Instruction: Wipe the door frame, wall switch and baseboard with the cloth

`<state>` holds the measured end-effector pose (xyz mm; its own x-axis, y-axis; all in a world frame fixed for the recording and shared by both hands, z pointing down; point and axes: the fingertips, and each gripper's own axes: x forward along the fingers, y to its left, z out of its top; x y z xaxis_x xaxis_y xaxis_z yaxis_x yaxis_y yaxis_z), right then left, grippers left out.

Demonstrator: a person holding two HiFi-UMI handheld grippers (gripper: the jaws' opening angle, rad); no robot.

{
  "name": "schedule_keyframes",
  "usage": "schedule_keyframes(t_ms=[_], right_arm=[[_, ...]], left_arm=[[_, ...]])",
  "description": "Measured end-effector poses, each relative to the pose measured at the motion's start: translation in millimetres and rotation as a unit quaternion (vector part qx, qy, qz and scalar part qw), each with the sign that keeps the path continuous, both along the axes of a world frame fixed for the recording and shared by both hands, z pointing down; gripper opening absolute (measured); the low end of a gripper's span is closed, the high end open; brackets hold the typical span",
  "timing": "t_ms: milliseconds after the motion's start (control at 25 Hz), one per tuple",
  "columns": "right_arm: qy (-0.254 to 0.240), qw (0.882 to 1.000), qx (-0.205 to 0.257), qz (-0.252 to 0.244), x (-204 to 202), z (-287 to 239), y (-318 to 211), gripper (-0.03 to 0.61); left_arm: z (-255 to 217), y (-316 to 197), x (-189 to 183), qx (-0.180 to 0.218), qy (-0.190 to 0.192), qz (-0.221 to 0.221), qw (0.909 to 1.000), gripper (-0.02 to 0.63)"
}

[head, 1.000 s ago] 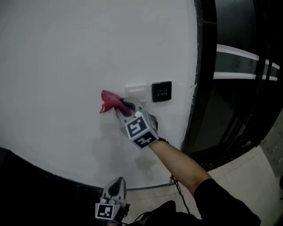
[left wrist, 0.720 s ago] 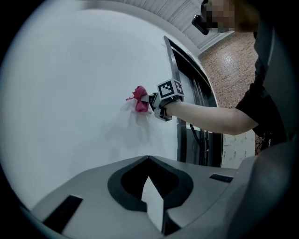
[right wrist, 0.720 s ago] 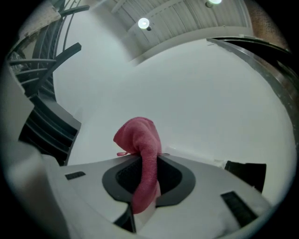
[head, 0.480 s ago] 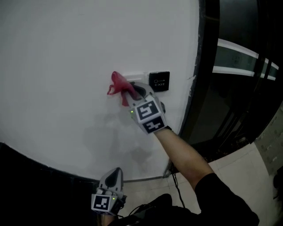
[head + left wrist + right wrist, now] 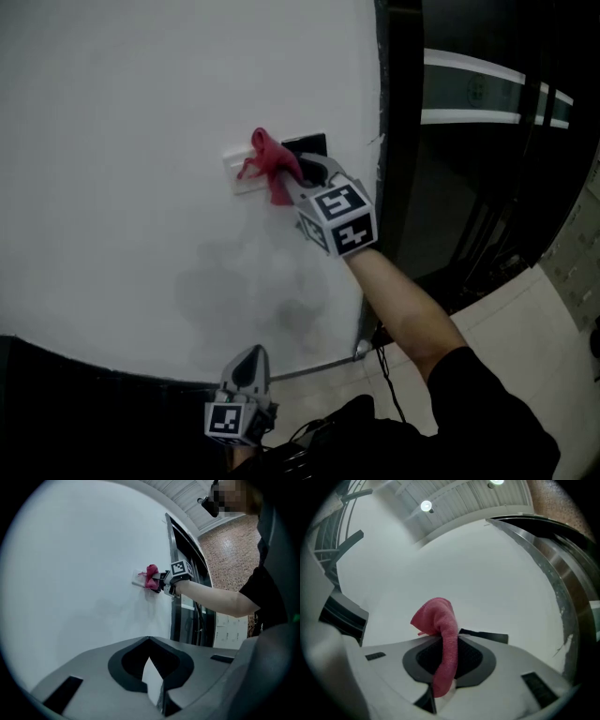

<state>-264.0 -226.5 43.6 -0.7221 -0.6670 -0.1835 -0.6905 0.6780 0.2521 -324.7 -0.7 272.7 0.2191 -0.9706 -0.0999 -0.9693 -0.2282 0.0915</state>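
My right gripper (image 5: pixel 302 178) is shut on a red cloth (image 5: pixel 269 166) and presses it against the white wall. The cloth lies over the right end of a white wall switch (image 5: pixel 238 174) and the left part of a black exit-button plate (image 5: pixel 307 144). In the right gripper view the cloth (image 5: pixel 444 639) hangs between the jaws, with the black plate (image 5: pixel 486 636) just behind. The dark door frame (image 5: pixel 397 150) runs down right of the plate. My left gripper (image 5: pixel 247 367) hangs low by the dark baseboard (image 5: pixel 66 394), shut and empty. It looks up at the cloth (image 5: pixel 151 576).
Beyond the door frame is a dark glass door with a pale band (image 5: pixel 487 89). Tiled floor (image 5: pixel 525 328) lies at the lower right. A cable (image 5: pixel 384 361) trails by the foot of the frame. Bare white wall (image 5: pixel 122 187) spreads left of the switch.
My right gripper carried the cloth up and to the right, from the bare wall below the switch onto the switch and the black plate's edge. The left gripper stayed low.
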Motion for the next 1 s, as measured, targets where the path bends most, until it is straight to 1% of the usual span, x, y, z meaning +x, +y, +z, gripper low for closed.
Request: schedule_keyframes(t_ms=[120,320,480,640,760,840,920,1000], right_arm=[[-0.009,1.000,-0.009,0.009,22,2,-10,0.061],[-0.018,1.000,-0.010,0.023,52,3,-19,0.061],[-0.018,0.999,-0.009,0.033,71,7,-28,0.061],[-0.025,0.999,-0.005,0.041,82,10,-32,0.063],[-0.033,0.998,-0.001,0.052,84,15,-36,0.063],[-0.053,0.996,-0.002,0.067,87,17,-37,0.062],[-0.079,0.994,0.007,0.079,93,12,-32,0.061],[-0.086,0.994,0.028,0.061,85,0,-15,0.061]], left_arm=[[-1,-6,8,-0.005,-0.003,0.008,1.0000,-0.002],[-2,-9,19,-0.004,-0.004,0.018,0.9998,-0.002],[2,-10,18,-0.008,-0.006,0.017,0.9998,-0.002],[3,-7,14,-0.007,-0.004,0.006,0.9999,-0.002],[9,-6,10,-0.010,0.010,-0.004,0.9999,-0.002],[15,-5,8,-0.016,0.011,-0.007,0.9998,-0.002],[19,-3,5,-0.018,0.004,-0.009,0.9998,-0.002],[19,-1,-2,-0.017,-0.002,-0.015,0.9997,-0.002]])
